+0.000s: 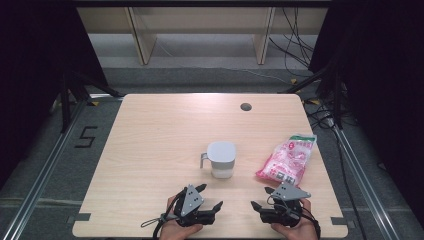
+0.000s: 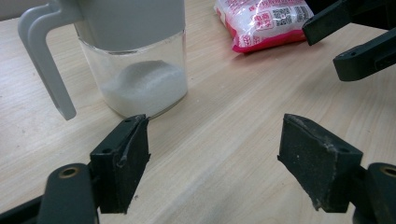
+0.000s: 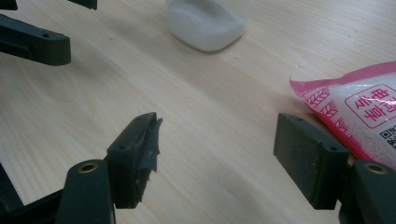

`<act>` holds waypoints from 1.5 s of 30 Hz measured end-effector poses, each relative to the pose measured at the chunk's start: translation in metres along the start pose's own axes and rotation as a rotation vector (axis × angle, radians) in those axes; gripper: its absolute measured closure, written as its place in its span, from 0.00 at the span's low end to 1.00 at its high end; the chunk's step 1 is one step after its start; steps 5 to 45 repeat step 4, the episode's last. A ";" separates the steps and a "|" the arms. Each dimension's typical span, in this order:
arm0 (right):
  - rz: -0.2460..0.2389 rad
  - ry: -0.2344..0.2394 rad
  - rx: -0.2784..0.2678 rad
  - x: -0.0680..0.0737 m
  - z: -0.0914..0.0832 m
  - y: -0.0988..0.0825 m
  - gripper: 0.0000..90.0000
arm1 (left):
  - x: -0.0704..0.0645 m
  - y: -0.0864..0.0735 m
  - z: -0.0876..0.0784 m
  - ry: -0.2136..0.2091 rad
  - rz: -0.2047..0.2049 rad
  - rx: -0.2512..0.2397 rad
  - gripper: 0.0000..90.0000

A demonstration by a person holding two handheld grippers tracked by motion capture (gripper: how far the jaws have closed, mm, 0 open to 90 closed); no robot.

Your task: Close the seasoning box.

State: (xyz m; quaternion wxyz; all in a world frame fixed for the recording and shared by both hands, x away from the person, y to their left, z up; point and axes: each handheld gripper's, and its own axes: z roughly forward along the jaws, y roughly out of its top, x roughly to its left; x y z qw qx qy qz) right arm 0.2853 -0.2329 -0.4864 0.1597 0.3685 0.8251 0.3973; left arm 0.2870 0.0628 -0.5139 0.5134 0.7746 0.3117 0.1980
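Two hand-held grippers sit closest, at the near edge of the table (image 1: 150,130), each gripped from below by a hand. Between and just beyond them stands the jug (image 1: 220,159): a clear container with a grey lid and a grey handle on its left side, upright near the middle of the tabletop. In the left gripper view the jug (image 2: 135,60) shows a low heap of white grains in its bottom, and its handle hangs free of the wood.

To the jug's right, apart from it, lies the pink and white bag (image 1: 288,159), flat on the table and angled toward the far right corner (a printed code square shows on it in the left gripper view (image 2: 264,21)). Its near corner reaches close to the right gripper's jaw in the right gripper view (image 3: 359,107), though whether they touch cannot be told.

The left gripper (image 1: 209,197) has its jaws spread wide with bare wood between them, nothing held. The right gripper (image 1: 262,197) likewise stands with jaws apart and empty.

A small dark round hole (image 1: 245,106) marks the far side of the table.
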 end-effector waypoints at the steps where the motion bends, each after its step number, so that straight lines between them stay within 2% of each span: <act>1: 0.011 -0.018 -0.004 0.001 0.000 0.000 0.35 | 0.001 0.000 0.000 0.005 0.000 0.002 0.26; 2: -0.006 -0.024 -0.004 0.000 -0.001 0.000 0.35 | 0.002 0.000 -0.001 0.006 0.005 0.005 0.26; 4: 0.019 -0.025 -0.006 0.001 0.000 -0.001 0.35 | 0.003 0.000 0.000 0.000 -0.014 -0.009 0.26; 45: 0.019 -0.025 -0.006 0.001 0.000 -0.001 0.35 | 0.003 0.000 0.000 0.000 -0.014 -0.009 0.26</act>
